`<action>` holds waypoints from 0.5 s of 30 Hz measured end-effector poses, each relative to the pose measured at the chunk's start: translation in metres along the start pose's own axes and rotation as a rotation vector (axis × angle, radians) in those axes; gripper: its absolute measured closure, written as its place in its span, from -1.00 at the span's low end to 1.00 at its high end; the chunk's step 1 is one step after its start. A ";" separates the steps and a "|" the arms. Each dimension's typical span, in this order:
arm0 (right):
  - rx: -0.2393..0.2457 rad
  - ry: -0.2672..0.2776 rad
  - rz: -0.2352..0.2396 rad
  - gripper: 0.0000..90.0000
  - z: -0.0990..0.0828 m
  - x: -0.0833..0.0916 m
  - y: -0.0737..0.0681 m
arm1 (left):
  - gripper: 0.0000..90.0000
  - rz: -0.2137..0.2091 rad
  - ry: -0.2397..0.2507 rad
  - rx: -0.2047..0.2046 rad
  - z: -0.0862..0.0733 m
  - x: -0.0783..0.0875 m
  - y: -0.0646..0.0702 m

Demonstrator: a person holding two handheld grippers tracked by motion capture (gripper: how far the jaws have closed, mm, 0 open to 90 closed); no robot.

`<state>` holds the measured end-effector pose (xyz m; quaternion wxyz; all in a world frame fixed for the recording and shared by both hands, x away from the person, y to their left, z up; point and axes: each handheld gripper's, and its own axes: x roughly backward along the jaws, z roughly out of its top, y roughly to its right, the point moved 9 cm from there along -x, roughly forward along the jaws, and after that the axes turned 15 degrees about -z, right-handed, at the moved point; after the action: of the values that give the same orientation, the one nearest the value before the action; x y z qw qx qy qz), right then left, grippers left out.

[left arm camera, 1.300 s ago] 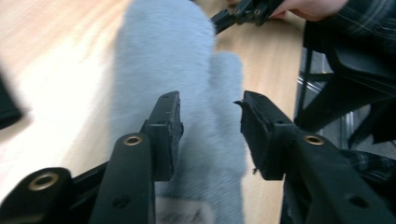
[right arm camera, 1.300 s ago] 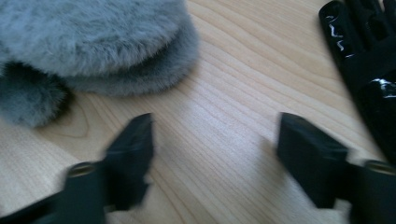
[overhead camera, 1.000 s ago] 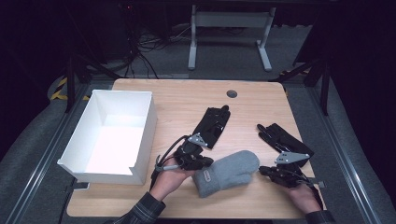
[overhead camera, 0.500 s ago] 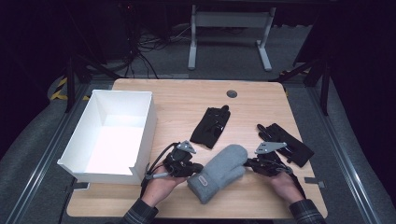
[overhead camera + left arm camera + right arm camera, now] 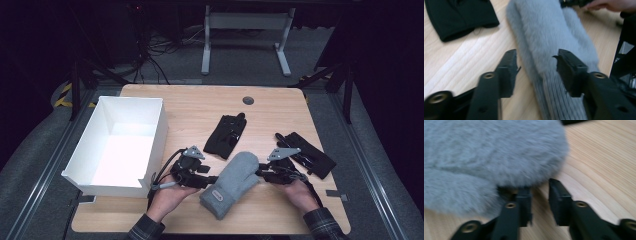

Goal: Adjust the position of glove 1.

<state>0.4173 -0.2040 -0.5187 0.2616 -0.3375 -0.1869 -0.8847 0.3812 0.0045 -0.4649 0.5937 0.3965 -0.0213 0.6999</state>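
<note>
- Lying flat on the wooden worktop (image 5: 190, 107), low in the middle of the high view, was a grey fleece mitten (image 5: 231, 182), with one gripper at each side of it.
- The left gripper (image 5: 207, 179) sat at the mitten's left edge, held by the person's left hand (image 5: 167, 197).
- Its jaws had just been opening and stood about half apart in the left gripper view, with the mitten (image 5: 554, 50) between them where the fleece meets the ribbed cuff; the pads did not press on the cloth.
- The right gripper (image 5: 261, 173) sat at the mitten's right side near its rounded tip, held by the right hand (image 5: 300, 192).
- Its jaws had also just been opening; in the right gripper view they showed a narrow gap with bare wood in it, and the mitten's rounded edge (image 5: 499, 157) lay just ahead of the tips, the left tip under the fluff. Whether that tip touched the fleece was too blurred to tell.
- The mitten ran on a slant, fluffy rounded end toward the upper right, ribbed cuff toward the lower left, with a small label patch near the cuff.
- One black glove (image 5: 226, 135) lay just above the mitten, another black glove (image 5: 307, 155) to the right beside the right gripper.
- A white box (image 5: 155, 135) stood at the left of the frame.
</note>
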 end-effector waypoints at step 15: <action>-0.039 -0.024 -0.097 -0.32 -0.026 0.011 0.031 | -0.71 -0.015 -0.090 -0.026 0.023 -0.051 -0.007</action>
<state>0.4158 -0.2454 -0.5241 0.2094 -0.3436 -0.1887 -0.8958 0.3987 -0.0470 -0.4819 0.6025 0.4202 -0.0542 0.6763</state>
